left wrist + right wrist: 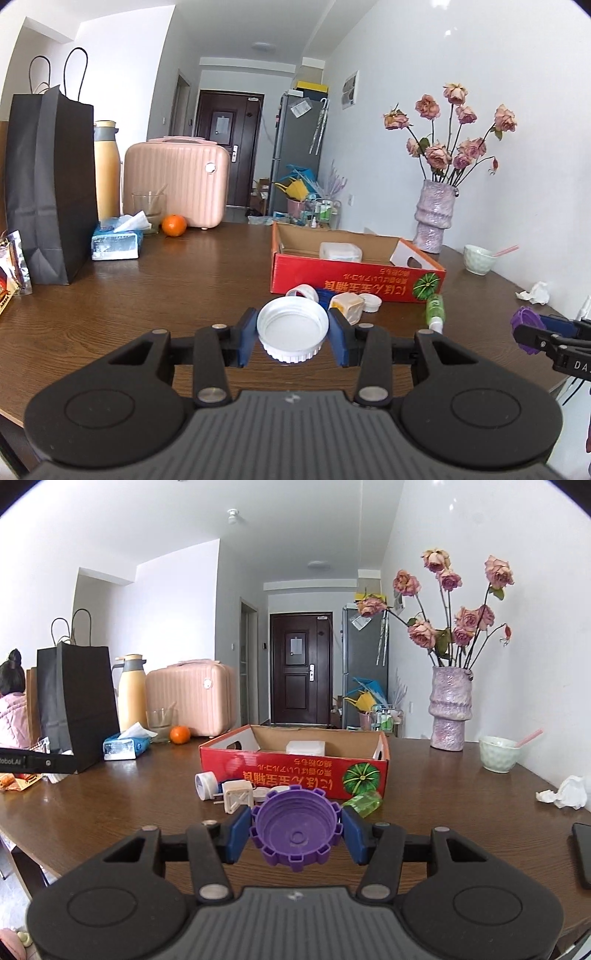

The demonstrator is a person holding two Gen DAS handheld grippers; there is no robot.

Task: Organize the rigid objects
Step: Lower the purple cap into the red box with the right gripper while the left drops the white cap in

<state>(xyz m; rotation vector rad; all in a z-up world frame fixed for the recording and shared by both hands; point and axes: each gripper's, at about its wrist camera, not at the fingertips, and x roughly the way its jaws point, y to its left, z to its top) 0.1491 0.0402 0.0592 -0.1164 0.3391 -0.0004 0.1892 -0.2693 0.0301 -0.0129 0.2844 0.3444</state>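
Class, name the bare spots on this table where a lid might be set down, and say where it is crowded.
Bare wood lies between the black bag and the red box, and between box and bowl. Crowded: small lids and a green bottle against the box's front.

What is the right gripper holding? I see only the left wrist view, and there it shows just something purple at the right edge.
Observer: The right gripper is shut on a purple cap with a notched rim. The cap's hollow side faces the camera.
Operator: Does anything lie on the table to the right of that gripper?
Observer: Yes, a flat dark object lies near the right edge of the picture. I cannot tell what it is.
Operator: Is anybody near the table?
Observer: A person in pink is at the far left, beside the black paper bag.
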